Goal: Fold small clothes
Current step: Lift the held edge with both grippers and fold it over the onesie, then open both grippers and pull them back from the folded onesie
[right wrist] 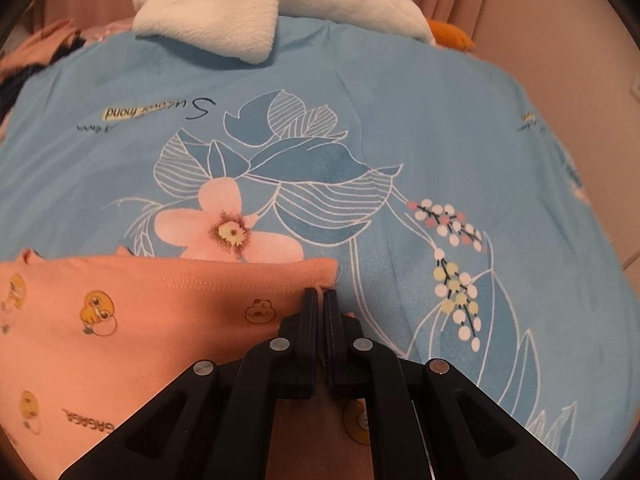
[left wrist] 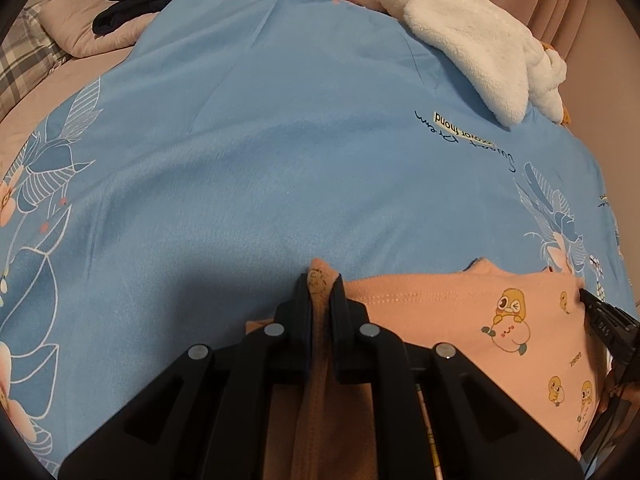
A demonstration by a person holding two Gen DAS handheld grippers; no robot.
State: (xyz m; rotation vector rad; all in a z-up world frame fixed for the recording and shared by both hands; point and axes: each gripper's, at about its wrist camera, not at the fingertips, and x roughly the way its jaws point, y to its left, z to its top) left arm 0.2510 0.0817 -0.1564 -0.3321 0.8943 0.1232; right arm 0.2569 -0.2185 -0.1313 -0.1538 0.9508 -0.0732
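Note:
A small peach garment printed with yellow cartoon ducks is stretched between my two grippers over a blue floral bedspread. My left gripper is shut on the garment's left corner, with cloth bunched between its fingers. In the right wrist view my right gripper is shut on the right corner of the garment. The right gripper's tip shows at the right edge of the left wrist view. The hemmed edge faces away from me.
A white fluffy blanket lies at the far right of the bed, also in the right wrist view, with an orange item beside it. Dark clothing and pink pillows sit far left. The blue bedspread spreads ahead.

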